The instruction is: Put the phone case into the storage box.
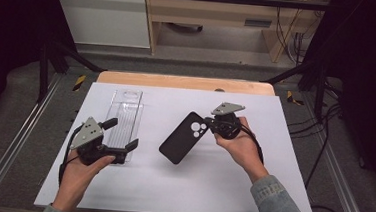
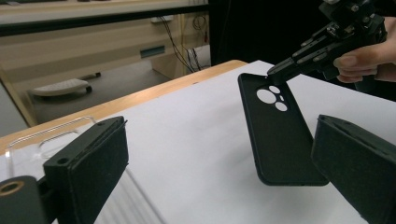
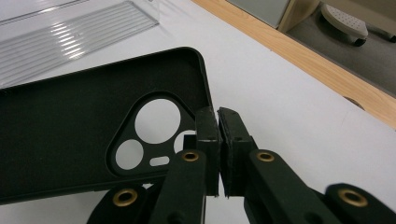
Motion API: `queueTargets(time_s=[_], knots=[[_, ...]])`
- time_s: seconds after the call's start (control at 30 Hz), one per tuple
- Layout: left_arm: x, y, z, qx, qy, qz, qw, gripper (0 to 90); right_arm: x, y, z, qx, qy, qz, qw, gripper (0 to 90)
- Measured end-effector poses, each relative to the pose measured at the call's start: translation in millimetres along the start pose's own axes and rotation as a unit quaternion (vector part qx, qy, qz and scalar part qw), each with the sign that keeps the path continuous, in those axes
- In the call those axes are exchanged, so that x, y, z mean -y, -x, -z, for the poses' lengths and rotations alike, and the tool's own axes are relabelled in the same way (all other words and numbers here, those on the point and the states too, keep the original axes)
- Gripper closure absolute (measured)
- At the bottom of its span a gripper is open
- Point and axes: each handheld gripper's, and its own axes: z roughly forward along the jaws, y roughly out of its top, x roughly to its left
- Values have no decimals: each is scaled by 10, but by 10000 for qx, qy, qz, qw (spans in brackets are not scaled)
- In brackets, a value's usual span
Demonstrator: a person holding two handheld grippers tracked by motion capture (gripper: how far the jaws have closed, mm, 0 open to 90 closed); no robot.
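My right gripper (image 1: 209, 123) was pinching the camera-hole end of a black phone case (image 1: 183, 137), holding it tilted above the white mat (image 1: 250, 190). The case's long axis slanted from that grip down toward my side and to the left. My left gripper (image 1: 122, 132), jaws spread wide and holding nothing, hovered over the near end of a clear plastic tray (image 1: 126, 106). The case's free lower end lay to that gripper's right, closest to it, with open mat between them. I judged the mat's edges well clear.
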Motion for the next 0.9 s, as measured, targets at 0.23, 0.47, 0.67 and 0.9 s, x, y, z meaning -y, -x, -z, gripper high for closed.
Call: queueTargets(time_s=[0.23, 0.47, 0.67, 0.9], knots=[[-103, 42, -267, 216, -429, -59, 9988, 55, -32, -54, 48, -49, 11, 197, 9998, 881], [-194, 101, -482, 347, -754, -250, 9962, 88, -74, -103, 70, -115, 15, 368, 9993, 881], [-235, 152, -607, 386, -956, -365, 9940, 97, -112, -133, 93, -147, 24, 491, 9987, 881], [-256, 182, -679, 403, -1020, -449, 9930, 106, -153, -161, 89, -155, 45, 652, 9977, 881]])
